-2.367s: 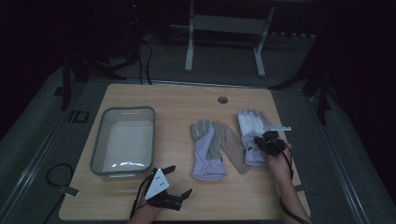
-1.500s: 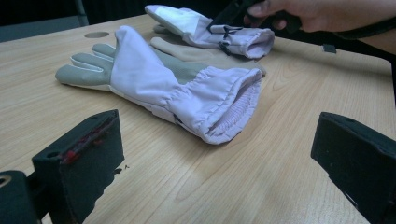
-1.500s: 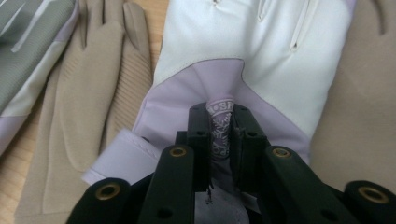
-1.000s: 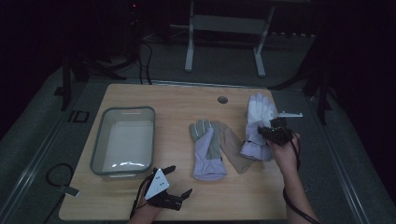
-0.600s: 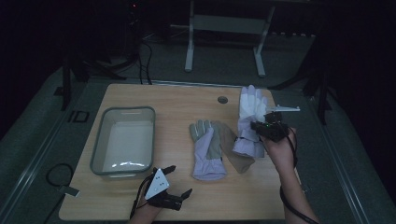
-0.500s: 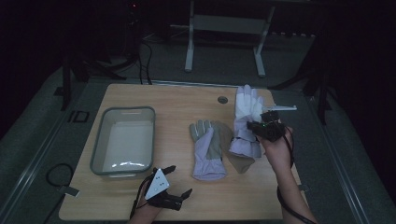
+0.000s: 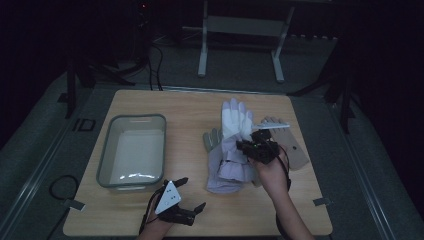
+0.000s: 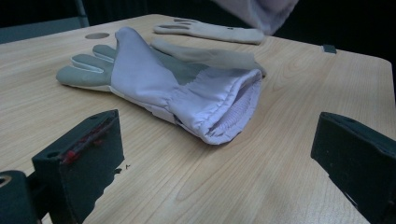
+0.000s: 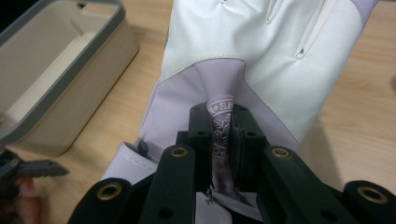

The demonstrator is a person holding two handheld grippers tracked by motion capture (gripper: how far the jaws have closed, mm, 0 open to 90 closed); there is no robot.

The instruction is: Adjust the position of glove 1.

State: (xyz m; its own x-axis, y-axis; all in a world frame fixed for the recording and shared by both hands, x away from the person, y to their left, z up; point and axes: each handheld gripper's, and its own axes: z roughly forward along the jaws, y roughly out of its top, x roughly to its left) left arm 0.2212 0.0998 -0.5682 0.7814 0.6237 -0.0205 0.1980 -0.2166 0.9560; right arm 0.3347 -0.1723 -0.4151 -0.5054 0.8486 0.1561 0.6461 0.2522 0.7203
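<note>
R hand-held gripper point(image 9: 223, 135) pinches white glove point(image 9: 243, 56) w/ printed tag, maybe "SI…"; L hand-held gripper point(image 7: 190, 194) spread wide.

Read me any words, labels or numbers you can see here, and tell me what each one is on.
"SI...": printed tag on the held glove, pinched in the right hand-held gripper; the rest is folded away and unreadable.
"ID"-like mark on the floor left of the table: too blurred to be sure.
Nothing else readable.
</note>
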